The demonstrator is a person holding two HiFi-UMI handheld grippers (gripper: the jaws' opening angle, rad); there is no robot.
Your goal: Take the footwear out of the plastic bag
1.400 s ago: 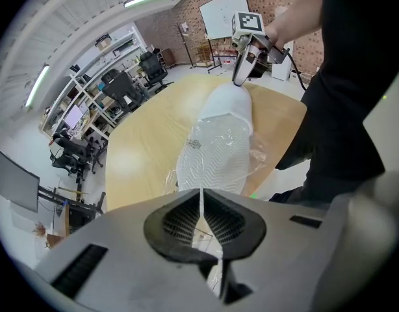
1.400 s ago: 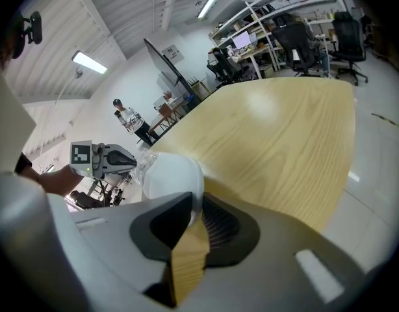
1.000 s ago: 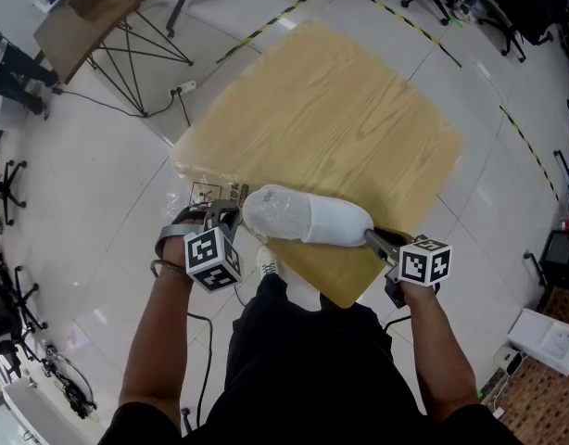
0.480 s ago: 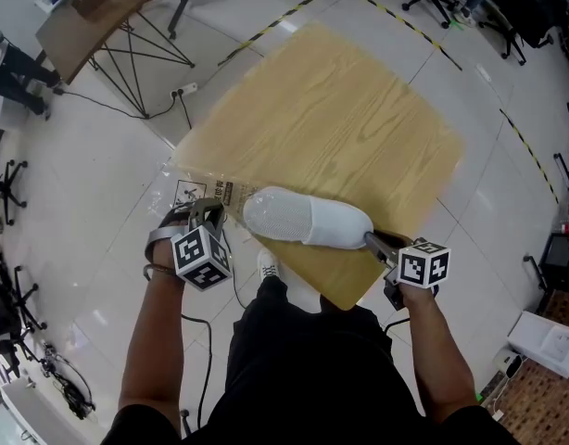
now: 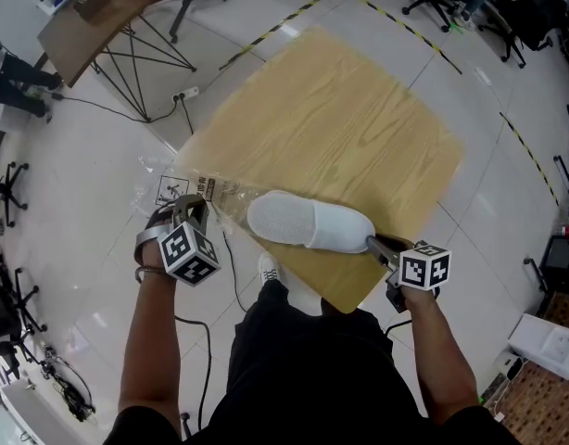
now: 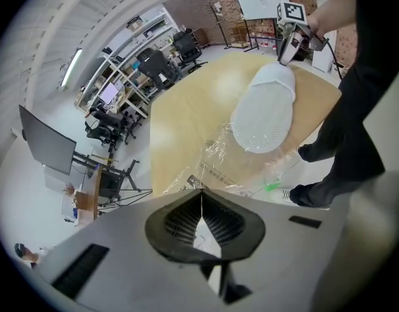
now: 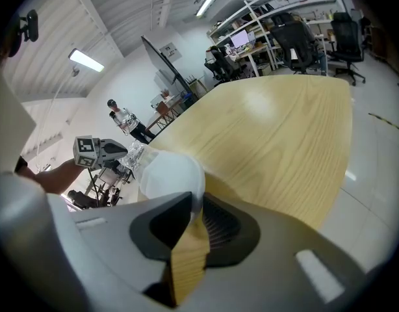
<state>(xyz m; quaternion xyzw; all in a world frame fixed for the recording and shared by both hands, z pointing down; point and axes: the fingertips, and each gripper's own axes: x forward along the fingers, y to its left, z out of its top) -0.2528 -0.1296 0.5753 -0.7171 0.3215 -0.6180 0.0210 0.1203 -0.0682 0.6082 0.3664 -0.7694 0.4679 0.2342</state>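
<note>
I've got my right gripper (image 7: 194, 203) clamped on the heel of the white slipper (image 5: 308, 222), which lies ahead of its jaws on the table (image 5: 359, 109), and my left gripper (image 6: 201, 192) pinched tight on the plastic bag (image 5: 196, 189) at its jaw tips.

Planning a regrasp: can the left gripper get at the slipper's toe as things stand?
Probably not yet: the left gripper is shut on the plastic bag, with that bag stretched between it and the slipper.

The left forearm (image 5: 147, 341) and right forearm (image 5: 444, 350) reach forward and down. The left claw (image 5: 194, 209) points steeply down, jaws pressed together on the bag (image 5: 184, 189) edge. The right claw (image 5: 373, 242) slants down, jaws clamped on the slipper (image 5: 308, 222) heel.
</note>
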